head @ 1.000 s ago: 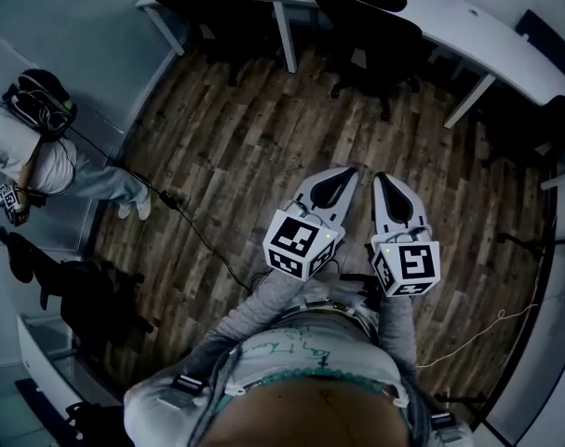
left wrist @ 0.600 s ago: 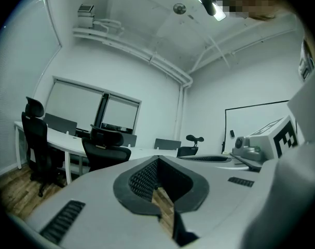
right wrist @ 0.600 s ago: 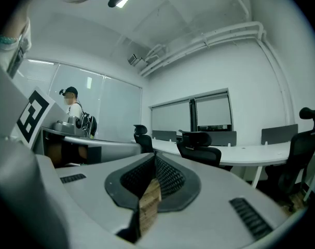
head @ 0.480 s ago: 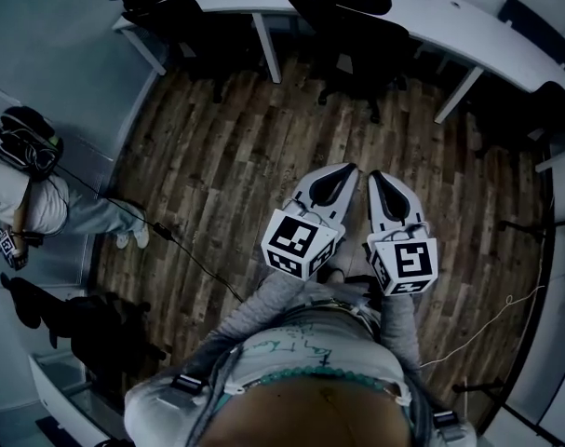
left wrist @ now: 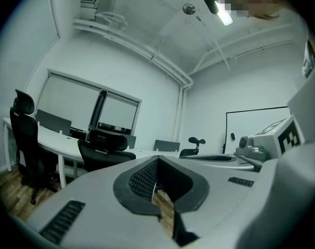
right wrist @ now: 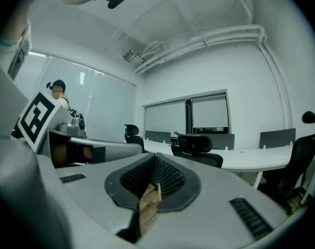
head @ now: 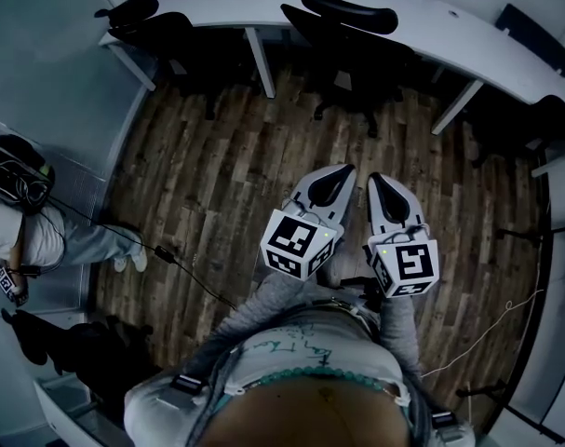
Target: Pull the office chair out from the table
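Note:
A black office chair [head: 343, 40] with a headrest stands tucked under the curved white table [head: 356, 3] at the top of the head view. It also shows ahead in the left gripper view as the chair [left wrist: 103, 148] and in the right gripper view as the chair [right wrist: 197, 149]. My left gripper [head: 341, 170] and right gripper [head: 377, 179] are held side by side above the wood floor, well short of the chair, both pointing toward it. Both are shut with nothing between the jaws [left wrist: 156, 162] [right wrist: 155, 160].
More black chairs stand along the table: one at the far left [head: 156, 31], others at the right [head: 529, 110]. A person [head: 26, 222] stands at the left with a cable [head: 175, 259] trailing across the wood floor [head: 226, 166]. A white cord [head: 487, 329] lies at the right.
The table and chairs have come closer and lower in the head view as I moved forward. Both grippers stay shut, side by side. The person at the left has slid toward the frame edge.

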`<state>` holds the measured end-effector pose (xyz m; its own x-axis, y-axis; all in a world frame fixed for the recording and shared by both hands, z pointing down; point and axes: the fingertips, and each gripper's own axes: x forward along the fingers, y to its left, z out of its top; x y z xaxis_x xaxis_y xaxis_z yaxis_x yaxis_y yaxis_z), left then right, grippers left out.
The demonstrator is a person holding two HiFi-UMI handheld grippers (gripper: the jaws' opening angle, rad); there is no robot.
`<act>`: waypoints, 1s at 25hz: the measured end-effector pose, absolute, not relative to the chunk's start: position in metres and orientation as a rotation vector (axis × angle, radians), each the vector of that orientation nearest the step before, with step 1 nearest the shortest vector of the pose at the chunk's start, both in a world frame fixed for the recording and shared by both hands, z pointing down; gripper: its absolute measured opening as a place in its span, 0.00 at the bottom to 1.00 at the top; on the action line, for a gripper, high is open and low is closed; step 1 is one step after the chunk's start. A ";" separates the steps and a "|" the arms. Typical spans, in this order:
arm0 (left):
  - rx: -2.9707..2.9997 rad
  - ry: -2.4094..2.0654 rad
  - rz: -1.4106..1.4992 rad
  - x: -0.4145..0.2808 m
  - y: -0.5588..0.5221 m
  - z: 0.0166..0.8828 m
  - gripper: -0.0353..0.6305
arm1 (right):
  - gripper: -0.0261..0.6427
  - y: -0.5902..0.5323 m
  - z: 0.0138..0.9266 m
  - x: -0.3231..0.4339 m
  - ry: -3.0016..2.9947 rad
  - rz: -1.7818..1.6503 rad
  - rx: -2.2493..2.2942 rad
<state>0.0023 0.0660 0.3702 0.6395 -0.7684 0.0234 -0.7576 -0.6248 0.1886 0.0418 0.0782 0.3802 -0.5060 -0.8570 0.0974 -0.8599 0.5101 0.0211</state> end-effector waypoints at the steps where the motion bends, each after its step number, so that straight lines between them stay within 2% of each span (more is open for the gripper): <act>1: 2.682 -1.254 -0.092 -0.002 0.059 0.368 0.07 | 0.07 0.071 0.380 0.039 -2.638 0.038 1.519; 17: 2.680 -1.205 -0.116 -0.062 0.008 0.373 0.07 | 0.07 0.017 0.380 0.005 -2.580 0.049 1.641; 25: 2.669 -1.167 -0.110 -0.053 -0.020 0.377 0.07 | 0.07 -0.009 0.386 0.001 -2.591 0.082 1.591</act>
